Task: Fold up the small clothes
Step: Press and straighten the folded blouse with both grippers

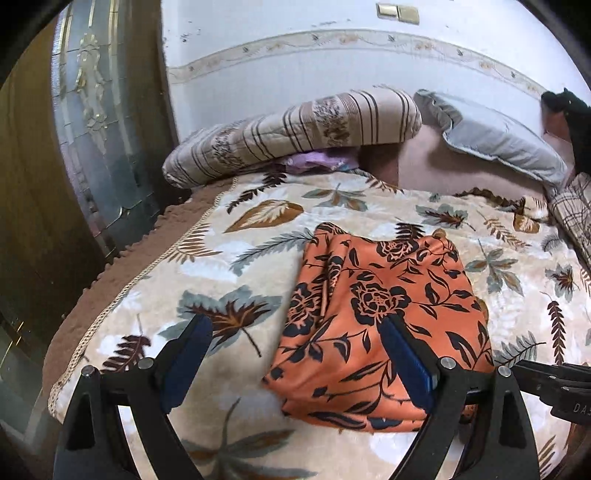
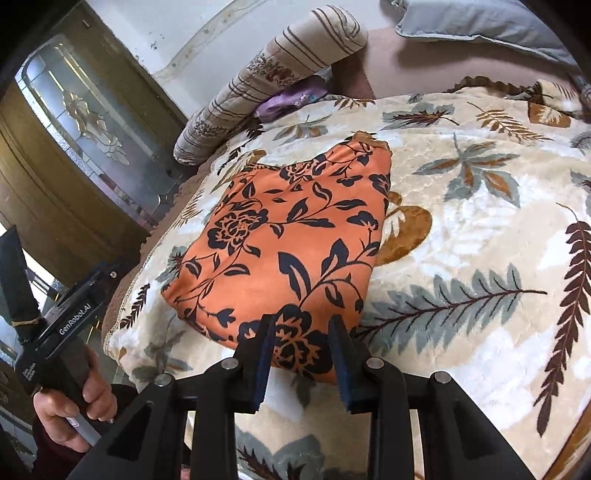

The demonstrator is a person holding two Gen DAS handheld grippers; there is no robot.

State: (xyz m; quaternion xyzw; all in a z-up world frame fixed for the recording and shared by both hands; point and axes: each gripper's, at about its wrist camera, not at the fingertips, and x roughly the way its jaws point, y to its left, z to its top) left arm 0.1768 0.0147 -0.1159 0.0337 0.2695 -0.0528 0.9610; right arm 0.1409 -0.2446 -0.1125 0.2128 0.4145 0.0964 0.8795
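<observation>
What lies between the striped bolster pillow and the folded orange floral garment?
Only leaf-print blanket: in the left wrist view that stretch between the striped bolster pillow and the orange floral garment carries nothing else. A purple cloth sits tucked under the pillow.

1. The left wrist view looks forward along the left gripper, low over the leaf-patterned blanket and facing the white wall. An orange floral garment lies ahead; the right finger overlaps it, while the left finger stands over bare blanket.
2. The right wrist view looks forward along the right gripper, close above the blanket, angled toward the glass-paneled door. The garment begins between the fingertips and stretches ahead and to their left.
3. Both views share the garment, blanket, striped bolster, grey pillow and door.
4. The right view also catches the left gripper's body, well left of its fingers.
</observation>
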